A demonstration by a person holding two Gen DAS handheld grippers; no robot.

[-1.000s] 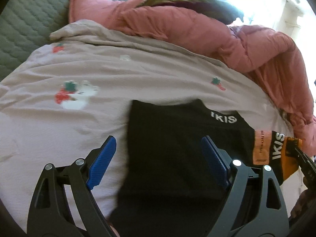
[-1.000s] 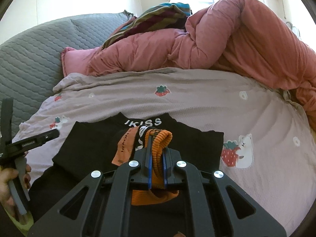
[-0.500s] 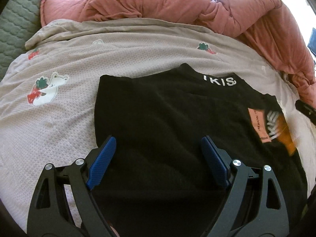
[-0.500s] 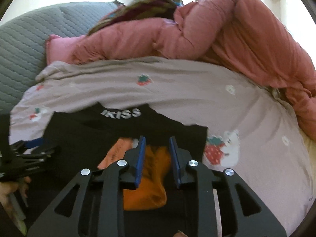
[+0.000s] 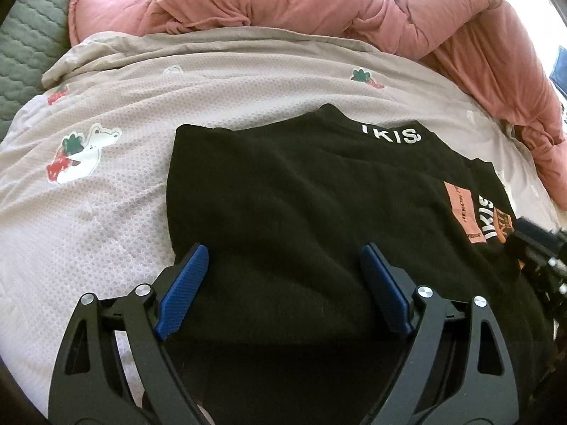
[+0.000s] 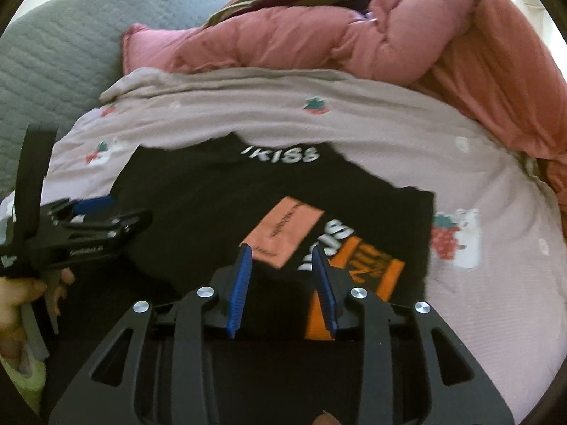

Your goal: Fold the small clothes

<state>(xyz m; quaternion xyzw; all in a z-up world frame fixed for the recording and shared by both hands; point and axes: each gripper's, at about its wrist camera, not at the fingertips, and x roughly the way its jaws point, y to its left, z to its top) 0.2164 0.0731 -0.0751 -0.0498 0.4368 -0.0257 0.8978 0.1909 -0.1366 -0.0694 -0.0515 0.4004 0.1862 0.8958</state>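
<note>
While both grippers hover—fingers [image 5: 184,290] apart—black shirt [image 5: 301,194] lies flat.

Strong daylight is admitted from the upper right in both views, where highlights are blown out. The pink duvet [image 5: 354,3] is brightly lit. Detail in the black garment [image 5: 301,205] is lost to shadow. Slight motion blur is noted in the right view. Fisheye curvature and dark vignetting are recorded at all edges.

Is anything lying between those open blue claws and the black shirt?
Nothing visible. The left gripper and right gripper both hang open right over the black shirt, which lies uncovered on the bedsheet.
</note>
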